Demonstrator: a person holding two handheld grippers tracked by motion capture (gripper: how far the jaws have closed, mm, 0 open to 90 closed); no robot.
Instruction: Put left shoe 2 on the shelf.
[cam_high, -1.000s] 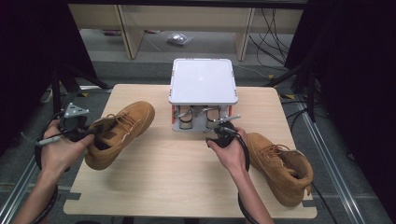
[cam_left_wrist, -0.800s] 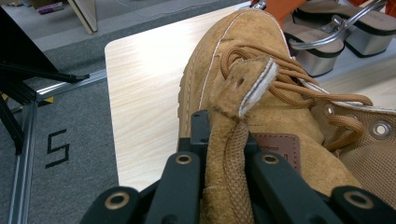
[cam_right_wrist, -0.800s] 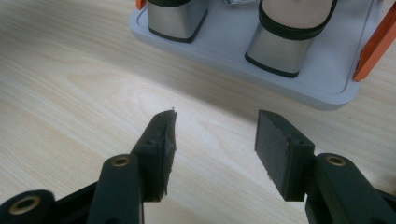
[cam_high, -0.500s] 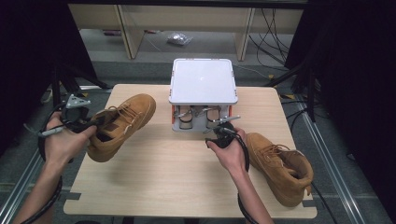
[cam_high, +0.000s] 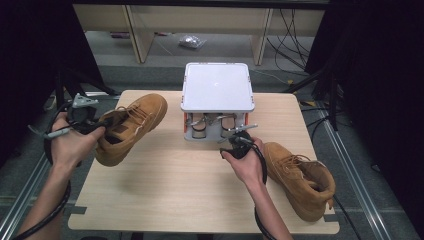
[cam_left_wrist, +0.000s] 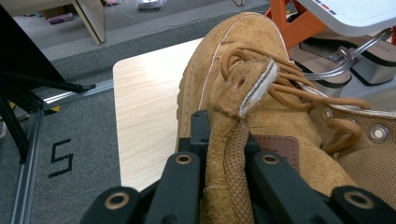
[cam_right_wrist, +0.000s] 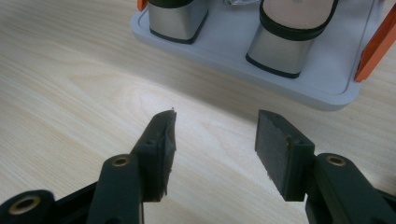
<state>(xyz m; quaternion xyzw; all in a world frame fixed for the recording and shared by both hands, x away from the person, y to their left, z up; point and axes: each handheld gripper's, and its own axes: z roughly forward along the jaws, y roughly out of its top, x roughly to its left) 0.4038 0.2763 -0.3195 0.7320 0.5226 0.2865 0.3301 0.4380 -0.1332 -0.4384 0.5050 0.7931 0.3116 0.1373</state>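
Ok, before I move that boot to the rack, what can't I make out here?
- Left claw pads: left gripper view, hidden by the boot collar they clamp.
- Boot sole: high view, turned away.
- Rack interior: high view, covered by its white top.
- Second boot heel side: high view, behind the right hand.

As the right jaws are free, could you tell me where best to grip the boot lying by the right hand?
Probably at the collar of the right boot, coming from above on the hand's side: the ankle opening faces up, giving a thin edge the right gripper can pinch.
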